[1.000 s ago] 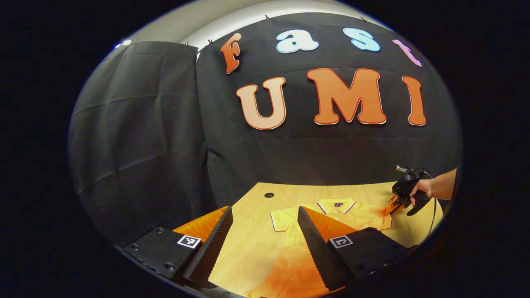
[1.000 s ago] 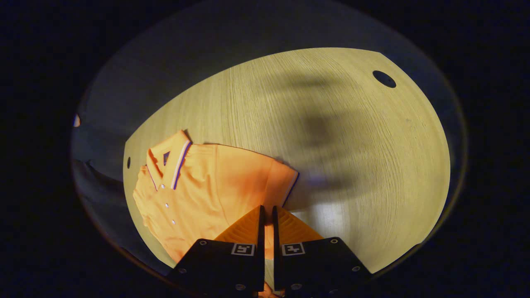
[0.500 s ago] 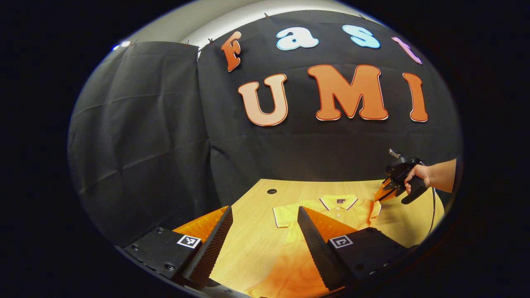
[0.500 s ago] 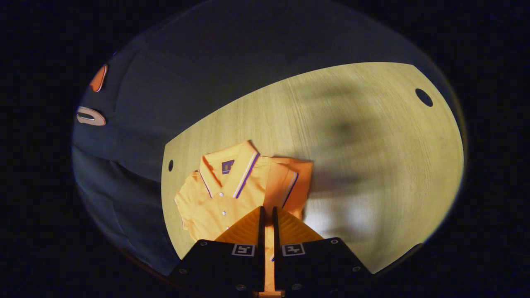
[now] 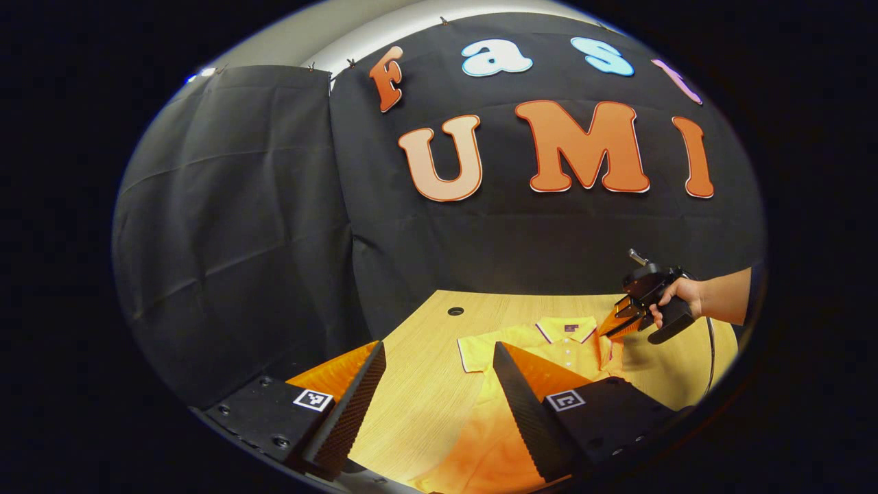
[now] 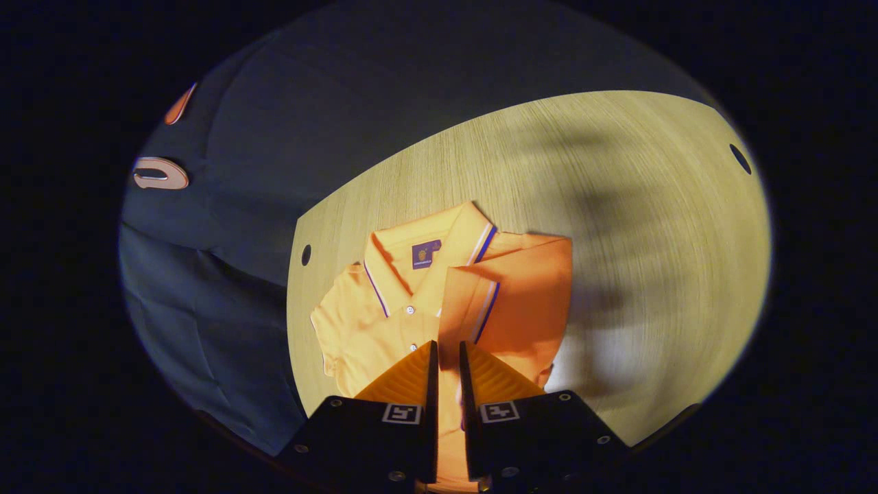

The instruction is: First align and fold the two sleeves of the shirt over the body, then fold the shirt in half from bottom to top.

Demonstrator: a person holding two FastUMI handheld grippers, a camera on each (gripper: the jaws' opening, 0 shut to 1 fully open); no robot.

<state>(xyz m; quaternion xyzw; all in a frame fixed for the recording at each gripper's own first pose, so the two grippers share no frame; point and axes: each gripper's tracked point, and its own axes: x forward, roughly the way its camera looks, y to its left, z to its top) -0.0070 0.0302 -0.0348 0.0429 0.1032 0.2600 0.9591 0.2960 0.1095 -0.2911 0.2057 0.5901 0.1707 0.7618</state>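
The orange polo shirt [image 6: 384, 322] lies flat on the pale wood-grain table [image 6: 617, 206], striped collar toward the booth's black cloth wall [image 5: 240, 226], one sleeve [image 6: 507, 295] folded over the chest. The right gripper [image 6: 446, 357] hangs over that sleeve, ribbed fingers a narrow slit apart; whether cloth sits between them I cannot tell. The left gripper [image 5: 439, 384] is spread wide over the table's near edge and the shirt's hem, gripping nothing, and a round cable hole [image 5: 455, 311] sits near the wall.
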